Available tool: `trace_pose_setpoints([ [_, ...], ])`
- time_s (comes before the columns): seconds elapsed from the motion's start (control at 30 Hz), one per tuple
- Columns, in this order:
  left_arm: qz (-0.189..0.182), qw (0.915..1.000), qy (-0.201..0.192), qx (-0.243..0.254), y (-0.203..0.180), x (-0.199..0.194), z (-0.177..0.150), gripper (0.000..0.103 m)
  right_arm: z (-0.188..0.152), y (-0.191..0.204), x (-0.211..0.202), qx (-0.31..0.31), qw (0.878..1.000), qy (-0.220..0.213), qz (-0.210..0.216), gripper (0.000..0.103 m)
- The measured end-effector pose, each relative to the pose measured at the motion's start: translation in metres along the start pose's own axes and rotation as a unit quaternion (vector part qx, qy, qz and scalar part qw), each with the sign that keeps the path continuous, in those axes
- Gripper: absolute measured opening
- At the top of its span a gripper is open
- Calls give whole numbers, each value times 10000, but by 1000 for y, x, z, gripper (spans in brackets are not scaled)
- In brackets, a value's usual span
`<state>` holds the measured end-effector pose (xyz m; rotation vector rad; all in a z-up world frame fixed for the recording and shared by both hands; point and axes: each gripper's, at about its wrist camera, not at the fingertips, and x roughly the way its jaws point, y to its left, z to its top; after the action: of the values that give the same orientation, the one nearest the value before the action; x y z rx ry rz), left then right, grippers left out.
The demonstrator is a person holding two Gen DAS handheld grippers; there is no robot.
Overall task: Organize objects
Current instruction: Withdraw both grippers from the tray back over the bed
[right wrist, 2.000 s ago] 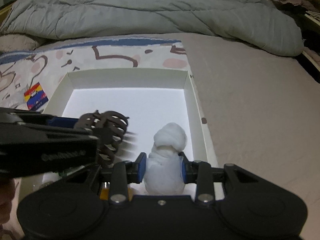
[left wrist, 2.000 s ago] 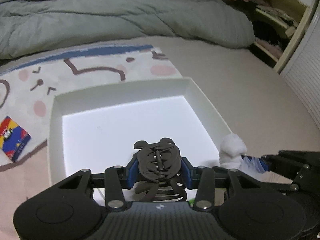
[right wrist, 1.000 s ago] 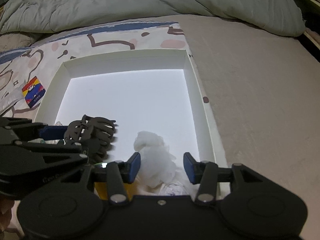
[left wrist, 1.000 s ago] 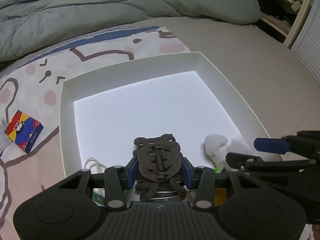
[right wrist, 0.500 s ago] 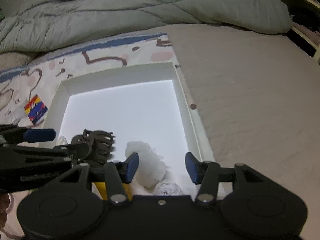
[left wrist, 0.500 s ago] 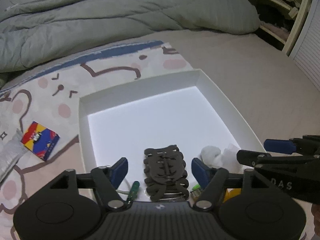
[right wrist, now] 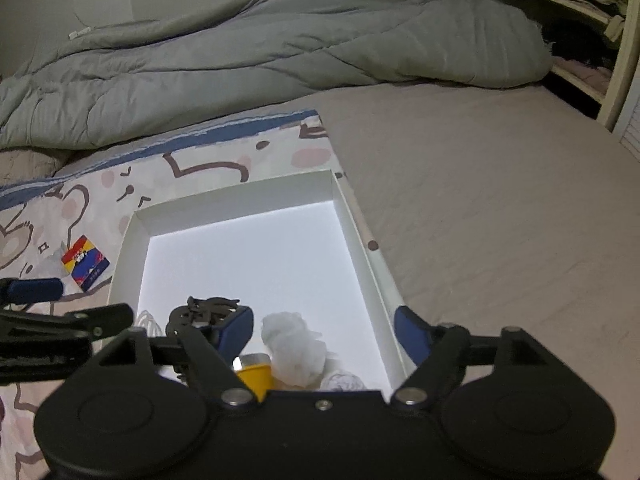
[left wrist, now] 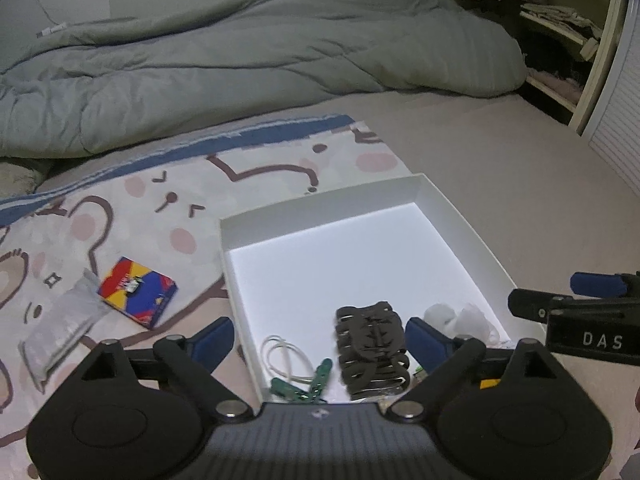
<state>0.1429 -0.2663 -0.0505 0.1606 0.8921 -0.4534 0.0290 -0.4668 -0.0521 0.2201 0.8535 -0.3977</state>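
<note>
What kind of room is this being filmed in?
Most likely a bedroom. A rumpled grey-green quilted duvet lies heaped on a beige mattress sheet, a cartoon-bear printed cloth is spread beside it, and an open cream shelf unit stuffed with clothes stands in the corner.

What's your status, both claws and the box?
Left claw open, just released hair clip into box. Right claw open, tissue dropped in box. Card pack outside on mat. Nothing blocking.
</note>
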Motion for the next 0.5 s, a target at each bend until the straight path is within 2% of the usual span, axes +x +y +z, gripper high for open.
trace_pose_setpoints([
  [0.23,87,9998,-191,-61,20,-26,-2,100,-2,7,-24,-11,9997,-232,-61,90],
  [0.37,115,9994,-271,-155,31,-37,-3,102,-5,8,-35,-17,9992,-368,-155,99],
  [0.5,168,9988,-432,-166,37,-46,-5,103,-10,3,-45,128,9985,-484,-211,102],
])
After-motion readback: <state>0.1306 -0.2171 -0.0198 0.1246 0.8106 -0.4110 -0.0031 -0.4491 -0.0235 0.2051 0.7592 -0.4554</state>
